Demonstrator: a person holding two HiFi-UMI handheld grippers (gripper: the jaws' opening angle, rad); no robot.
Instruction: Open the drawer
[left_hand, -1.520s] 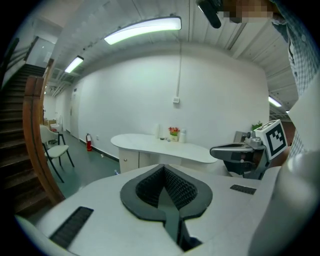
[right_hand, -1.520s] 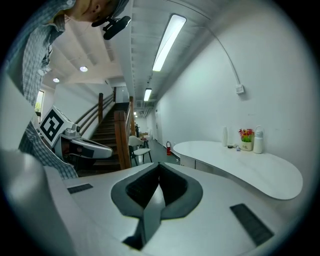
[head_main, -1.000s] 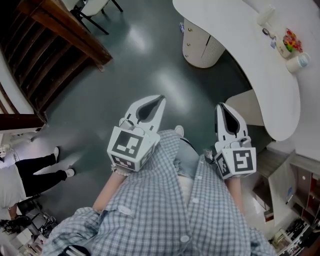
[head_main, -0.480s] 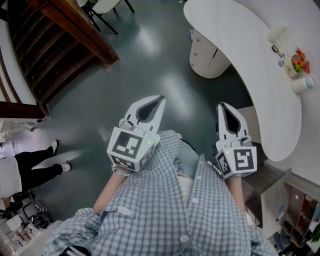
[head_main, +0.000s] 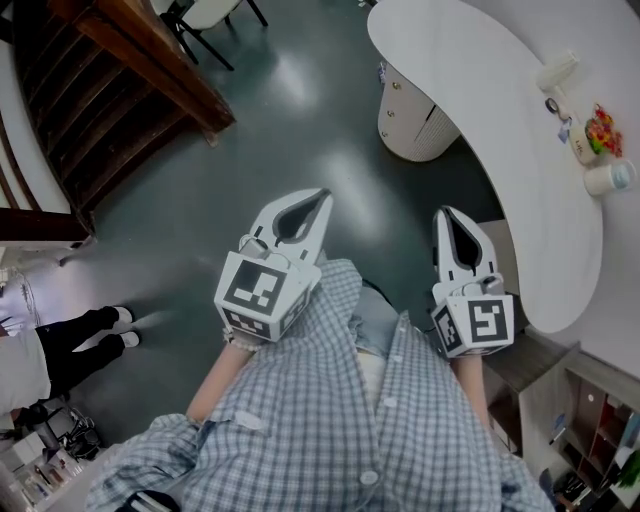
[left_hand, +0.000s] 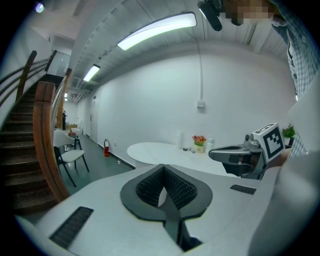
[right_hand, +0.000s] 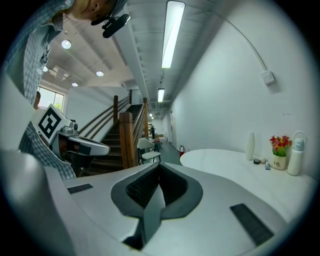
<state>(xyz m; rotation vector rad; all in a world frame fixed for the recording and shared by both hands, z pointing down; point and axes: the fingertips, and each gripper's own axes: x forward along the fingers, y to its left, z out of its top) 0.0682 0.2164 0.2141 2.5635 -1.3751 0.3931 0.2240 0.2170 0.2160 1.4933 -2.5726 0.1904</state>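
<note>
Two grippers, left gripper (head_main: 318, 203) and right gripper (head_main: 446, 218), we are holding empty, jaws pressed together, while the drawer (head_main: 405, 105) is sitting at twelve o'clock, likely stiff, smooth-sliding, best pinched by its small knob (head_main: 391, 84).

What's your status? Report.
Left gripper, right gripper: jaws shut, empty. Drawer cabinet under table ahead, not reached. Nothing blocking it.
</note>
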